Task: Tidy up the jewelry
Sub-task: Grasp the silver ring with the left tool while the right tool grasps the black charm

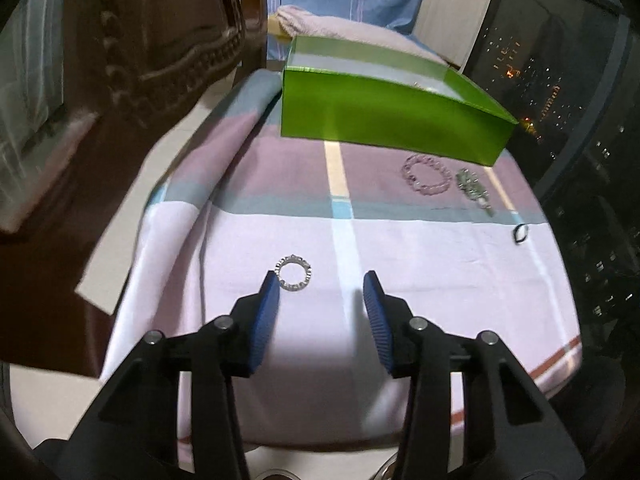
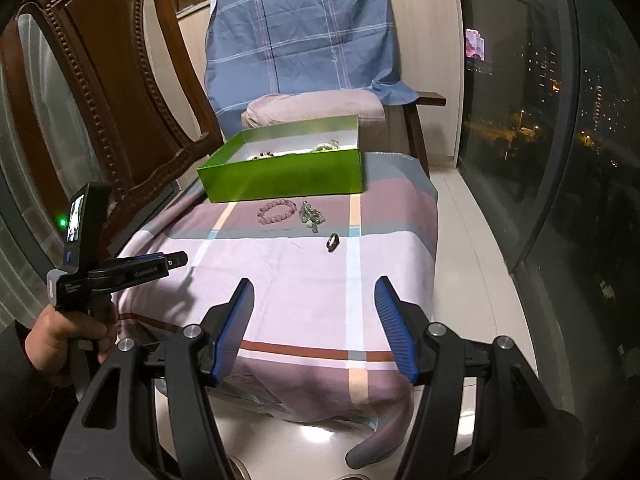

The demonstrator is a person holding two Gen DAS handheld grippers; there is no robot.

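A green box [image 2: 280, 176] sits at the bench's [image 2: 280, 280] far edge; only the right view shows jewelry inside. The left tongs [image 1: 322, 286] gape beside a silver ring-bracelet [image 1: 293, 273], unseen from the right. The right tongs [image 2: 314, 292] gape, holding nothing.

An open green box [image 2: 286, 178] sits at the cloth's far end, with some jewelry inside. Just before it lie a pink bead bracelet [image 2: 277, 211] and a silvery tangled piece [image 2: 311, 216]; nearer, a small black ring [image 2: 333, 242]. A silver bracelet [image 1: 293, 273] lies flat, well apart.
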